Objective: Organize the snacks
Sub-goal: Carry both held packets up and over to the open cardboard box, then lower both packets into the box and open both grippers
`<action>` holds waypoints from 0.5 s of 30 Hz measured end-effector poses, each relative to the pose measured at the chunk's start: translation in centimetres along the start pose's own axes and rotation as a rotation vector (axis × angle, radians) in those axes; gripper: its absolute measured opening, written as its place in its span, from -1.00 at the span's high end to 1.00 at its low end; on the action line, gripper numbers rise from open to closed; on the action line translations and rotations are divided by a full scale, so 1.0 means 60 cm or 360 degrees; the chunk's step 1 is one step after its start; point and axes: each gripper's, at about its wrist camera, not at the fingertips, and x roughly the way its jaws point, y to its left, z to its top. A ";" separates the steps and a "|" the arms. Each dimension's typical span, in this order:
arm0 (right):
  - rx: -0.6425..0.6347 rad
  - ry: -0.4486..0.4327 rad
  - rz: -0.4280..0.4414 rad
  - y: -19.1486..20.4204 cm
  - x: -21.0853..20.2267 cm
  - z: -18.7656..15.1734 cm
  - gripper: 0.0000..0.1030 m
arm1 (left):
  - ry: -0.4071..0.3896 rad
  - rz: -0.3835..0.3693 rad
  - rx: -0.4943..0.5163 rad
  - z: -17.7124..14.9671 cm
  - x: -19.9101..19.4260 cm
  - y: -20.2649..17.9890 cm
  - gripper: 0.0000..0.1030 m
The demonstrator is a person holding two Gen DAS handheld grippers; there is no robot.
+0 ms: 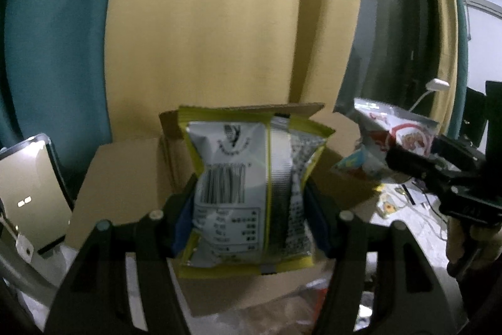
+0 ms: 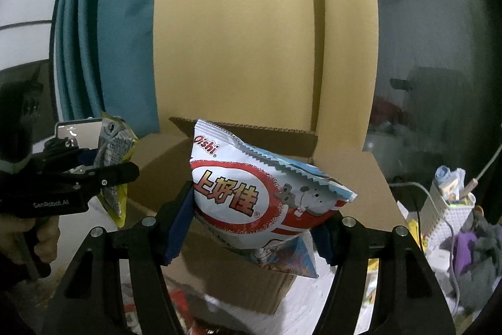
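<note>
While both packets are hanging in the air ahead of the open cardboard box (image 2: 238, 244), I am judging this as the carry step of organizing the snacks, with nothing dropped in yet. My left gripper (image 1: 249, 203) is holding its jaws clamped on the yellow-edged snack bag (image 1: 251, 193), which is standing upright with the barcode side facing me, squeezed at its waist between the blue pads. My right gripper (image 2: 251, 228) is gripping the red-and-white Oishi packet (image 2: 251, 197), jaws pressed on its two sides, the packet tilting with its crimped top edge leaning right; a second printed wrapper (image 2: 295, 256) seems to be hanging under it, can't tell if it is a separate bag or part of the same one. The box is sitting on the cluttered worktop (image 2: 313, 297) in front of a big tan cardboard sheet (image 2: 251, 36), flaps up, its mouth just beyond and below both bags. In the right view my left gripper is showing at the left edge, well apart from the Oishi packet. Next move, as I'm reading it: bringing each bag over the box mouth, clearing the raised back flap, lowering, then letting the jaws part so the bags land inside, not on the rim.
</note>
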 end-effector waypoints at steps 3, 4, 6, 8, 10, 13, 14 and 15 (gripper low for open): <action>0.0001 0.0009 -0.0014 -0.010 0.026 0.011 -0.35 | 0.0015 0.0005 -0.0009 0.011 0.024 0.008 -0.23; 0.0008 0.0012 -0.0015 -0.013 0.033 0.013 -0.35 | 0.0024 0.0003 -0.0013 0.015 0.033 0.012 -0.23; 0.0027 0.0020 -0.0020 -0.021 0.049 0.019 -0.35 | 0.0037 0.0005 -0.0022 0.021 0.046 0.015 -0.23; 0.0040 0.0025 -0.0020 -0.026 0.066 0.024 -0.35 | 0.0047 0.0013 -0.0031 0.025 0.057 0.023 -0.23; 0.0048 0.0036 -0.0022 -0.031 0.084 0.029 -0.35 | 0.0065 0.0025 -0.0053 0.030 0.073 0.031 -0.23; 0.0077 0.0066 -0.0019 -0.038 0.111 0.034 -0.35 | 0.0119 0.0020 -0.0130 0.036 0.101 0.047 -0.25; 0.0090 0.0079 -0.0013 -0.039 0.121 0.036 -0.35 | 0.0128 0.0016 -0.0150 0.038 0.108 0.049 -0.32; 0.0095 0.0087 -0.0012 -0.039 0.128 0.038 -0.35 | 0.0137 0.0012 -0.0175 0.040 0.114 0.055 -0.36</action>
